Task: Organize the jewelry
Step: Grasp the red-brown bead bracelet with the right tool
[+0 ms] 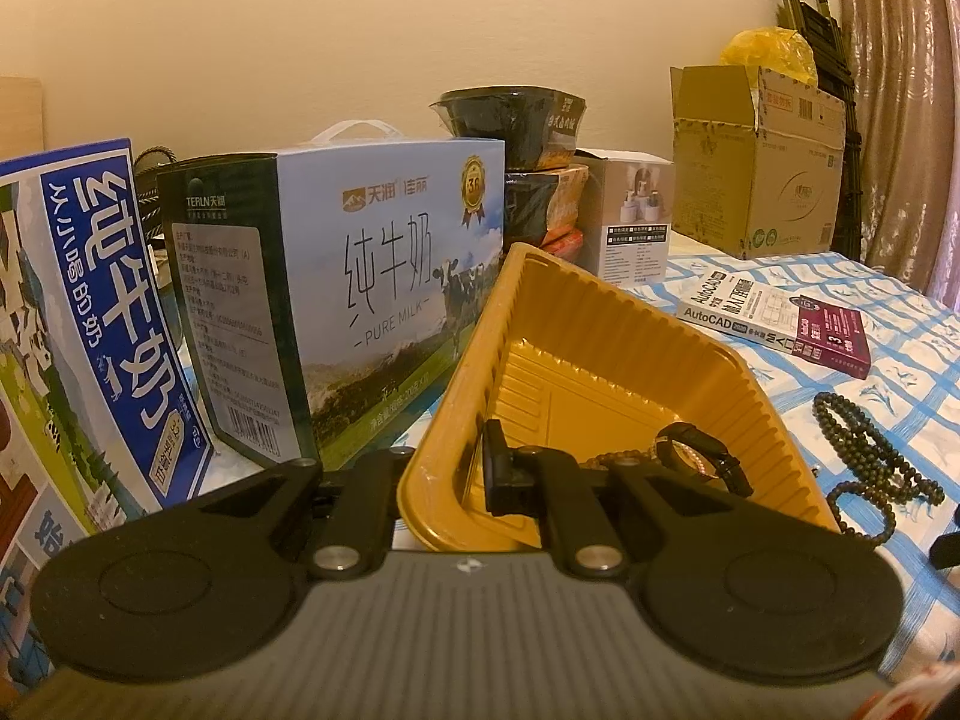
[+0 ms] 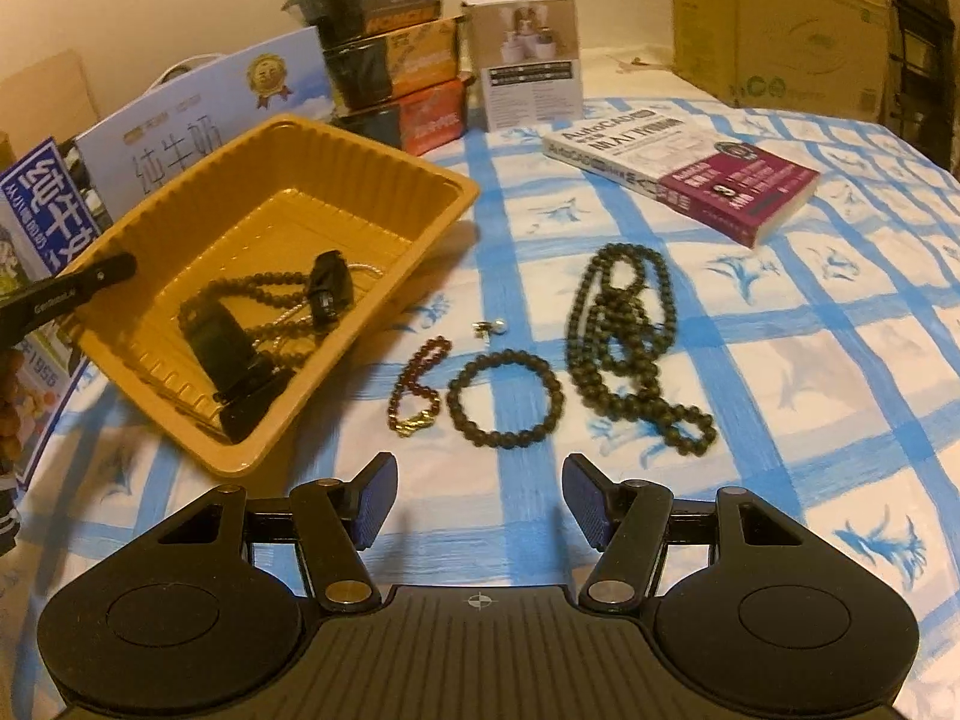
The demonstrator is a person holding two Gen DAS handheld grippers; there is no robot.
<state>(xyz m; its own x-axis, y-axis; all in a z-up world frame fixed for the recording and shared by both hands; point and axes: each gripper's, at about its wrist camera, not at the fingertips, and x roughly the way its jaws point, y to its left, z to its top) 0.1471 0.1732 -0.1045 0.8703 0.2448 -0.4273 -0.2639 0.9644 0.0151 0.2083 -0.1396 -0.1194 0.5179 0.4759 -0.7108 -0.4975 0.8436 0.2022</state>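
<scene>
Jewelry lies in 2 places: some inside a yellow tray (image 2: 180,222), the rest loose on the cloth (image 2: 780,396) ahead of the right gripper (image 2: 480,498). That gripper's blue-padded jaws stand apart with nothing between them. Just beyond the gap lies a dark bead bracelet (image 2: 506,399); left of it a smaller red bracelet (image 2: 417,387) with a gold clasp; right of it a long strand of dark beads (image 2: 630,342), heaped in loops. A small pale earring (image 2: 493,327) sits a little farther out, between the bracelets and the tray.

The left gripper (image 1: 474,468) has its jaws closed on the tray's near wall, 1 finger inside and 1 outside. Inside the tray, right of the inner finger, lie a black watch (image 1: 696,456) and brown beads (image 1: 600,457). From the right wrist view a pale chain also shows under them.

Everything rests on a white cloth with a blue grid and blue sprigs. Beyond the jaws an AutoCAD book (image 2: 690,174) lies flat. Farther back stand 2 milk cartons (image 1: 372,276), a stack of 3 food tubs (image 2: 390,60), a small white box (image 2: 528,60) and an open cardboard box (image 1: 762,162), all against a plain cream wall (image 1: 360,30). A patterned curtain (image 1: 900,90) hangs at the far right.
</scene>
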